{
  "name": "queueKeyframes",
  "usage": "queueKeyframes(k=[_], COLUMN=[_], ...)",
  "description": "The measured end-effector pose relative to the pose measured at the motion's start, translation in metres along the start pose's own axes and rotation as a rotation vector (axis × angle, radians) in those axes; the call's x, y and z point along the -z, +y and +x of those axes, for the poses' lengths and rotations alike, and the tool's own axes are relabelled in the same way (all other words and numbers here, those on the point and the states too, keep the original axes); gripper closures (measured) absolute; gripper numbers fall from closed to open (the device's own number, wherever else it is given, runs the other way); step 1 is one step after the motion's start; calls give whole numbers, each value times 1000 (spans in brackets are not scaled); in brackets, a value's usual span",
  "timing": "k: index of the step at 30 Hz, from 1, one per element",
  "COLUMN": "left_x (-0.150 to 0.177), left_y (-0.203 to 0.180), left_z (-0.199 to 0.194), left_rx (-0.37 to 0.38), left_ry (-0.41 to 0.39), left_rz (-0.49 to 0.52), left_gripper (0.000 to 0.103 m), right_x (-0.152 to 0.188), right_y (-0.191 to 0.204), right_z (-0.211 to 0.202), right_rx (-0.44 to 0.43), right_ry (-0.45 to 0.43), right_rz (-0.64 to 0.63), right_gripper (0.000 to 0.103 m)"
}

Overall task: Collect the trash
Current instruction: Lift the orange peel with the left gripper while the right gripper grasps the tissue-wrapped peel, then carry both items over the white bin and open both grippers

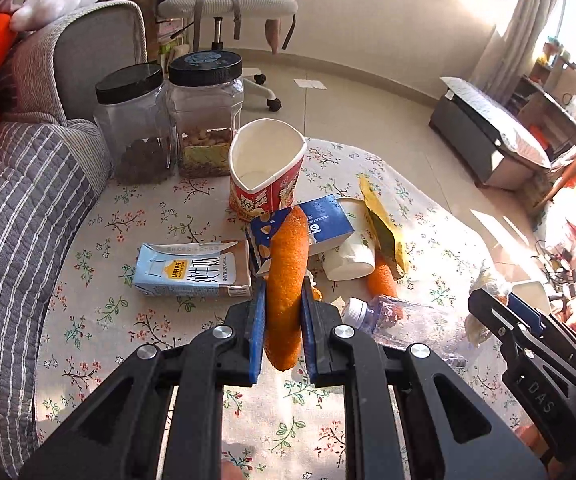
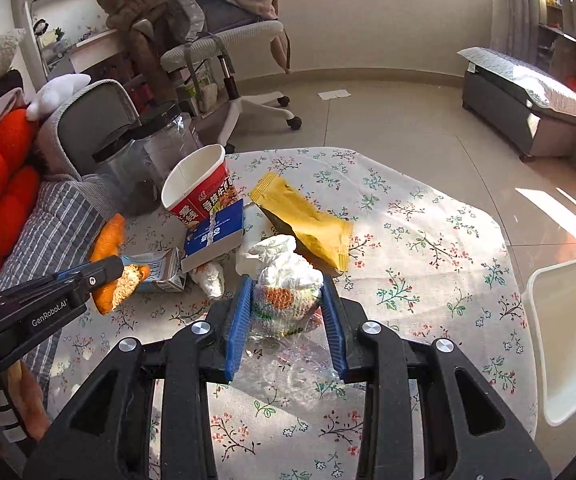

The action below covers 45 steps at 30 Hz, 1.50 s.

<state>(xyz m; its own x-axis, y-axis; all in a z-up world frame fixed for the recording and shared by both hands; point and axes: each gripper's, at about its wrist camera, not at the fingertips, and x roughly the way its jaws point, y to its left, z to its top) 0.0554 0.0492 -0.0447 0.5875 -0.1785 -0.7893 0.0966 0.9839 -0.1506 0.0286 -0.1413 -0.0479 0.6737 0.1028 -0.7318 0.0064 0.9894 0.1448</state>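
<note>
My left gripper (image 1: 283,292) is shut on a long strip of orange peel (image 1: 285,264), held above the floral tablecloth (image 1: 159,216). The right wrist view shows it at the left, the same left gripper (image 2: 105,276) with the orange peel (image 2: 107,240). My right gripper (image 2: 288,292) is shut on a crumpled wad of white tissue and clear wrap (image 2: 288,280), also lifted off the table. Below lie a milk carton (image 1: 191,268), a red noodle cup (image 1: 265,172), a blue box (image 1: 324,220), a white paper cup (image 1: 352,252), a yellow wrapper (image 2: 308,216) and a clear bottle (image 1: 400,320).
Two black-lidded jars (image 1: 167,120) stand at the table's far left beside a striped sofa (image 1: 19,208). A white bin (image 2: 560,340) sits off the table's right edge. A second peel piece (image 1: 382,280) lies near the cup. An office chair (image 2: 227,52) and a bench (image 2: 528,96) stand beyond.
</note>
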Motion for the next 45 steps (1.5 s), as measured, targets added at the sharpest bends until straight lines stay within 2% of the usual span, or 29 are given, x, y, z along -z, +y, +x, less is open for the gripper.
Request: queueKeyframes(k=[9,15,19,23,27,29,31,32,33,34,40,45], left_x=[7,15,22,23,22,23,22,22,22,21,23,35], left_y=[-43,-72,-102,-130,-163,-184,-203,-214,-224,-233,-292,-339], left_z=[-5,1,2,4,11,12,11,11,11,11,16,26], left_rx=[30,47,71,114,157,178,204,218,233,249,352,438], left_ry=[-77,-80,-99,-97,-81,-78,-79,-80,-80,-80,-52,1], left_rz=[43,86,162,174,191,212,231,240,247,251,287,323], left_gripper=[87,87,87,87,87,87,87,87,87,87,87,85], right_x=[3,3,6,13,20,20,22,22,22,22,30,39], right_y=[-59,-112,-155,-189,-219,-228,-236,-240,-243,-246,-270,-298], right_z=[-24,-41,-48,-50,-62,-68,-79,-85,-91,-97,-122,-139], right_rx=[179,364,452,549,584,595,613,626,647,674,884,913], right_ry=[-79,-139,-129,-125,-134,-145,-174,-190,-204,-221,-259,-252], right_rz=[39,76,157,202,264,289,318,330,341,350,384,478], right_gripper=[70,70,70,68,56,45,24,19,10,7,7,7])
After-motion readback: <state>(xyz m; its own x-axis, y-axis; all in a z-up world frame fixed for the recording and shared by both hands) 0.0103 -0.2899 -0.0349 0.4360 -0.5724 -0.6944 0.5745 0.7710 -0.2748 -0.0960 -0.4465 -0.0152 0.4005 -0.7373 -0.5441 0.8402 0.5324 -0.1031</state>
